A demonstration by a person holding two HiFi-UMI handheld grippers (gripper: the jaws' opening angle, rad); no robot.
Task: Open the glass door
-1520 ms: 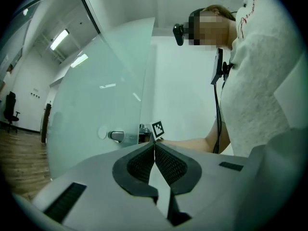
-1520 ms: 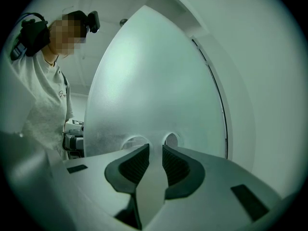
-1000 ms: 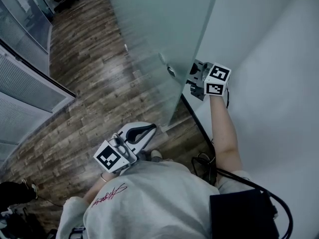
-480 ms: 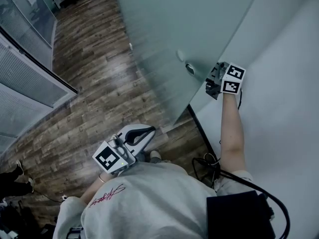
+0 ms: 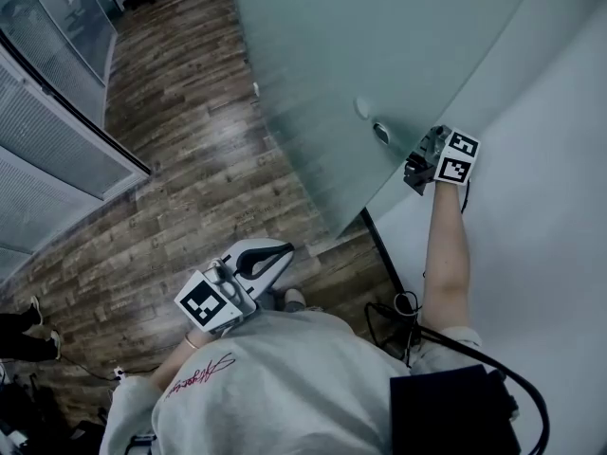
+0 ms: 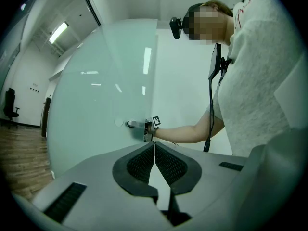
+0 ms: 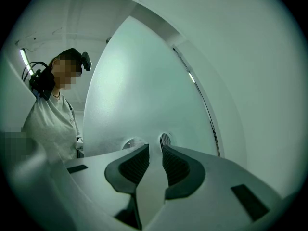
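The frosted glass door (image 5: 379, 45) stands swung wide, close to the white wall. Its metal handle (image 5: 381, 133) sticks out of the door face near the edge. My right gripper (image 5: 413, 167) is held level just beside the handle's end. Its jaws have just been opening, and in the right gripper view they (image 7: 155, 165) show a gap holding only the door's round fittings (image 7: 165, 139) behind. In the left gripper view the handle (image 6: 134, 124) reaches up to the right gripper (image 6: 147, 130). My left gripper (image 5: 280, 250) hangs at my waist, its pads (image 6: 144, 163) pressed together on nothing.
A white wall (image 5: 541, 207) runs along the right, with black cables (image 5: 394, 311) on the floor at its foot. Wooden floor (image 5: 190, 188) spreads to the left. A glazed partition with blinds (image 5: 47, 159) lines the far left.
The door has swung further toward the white wall. My right gripper has moved right along with the handle. The left gripper has stayed where it was.
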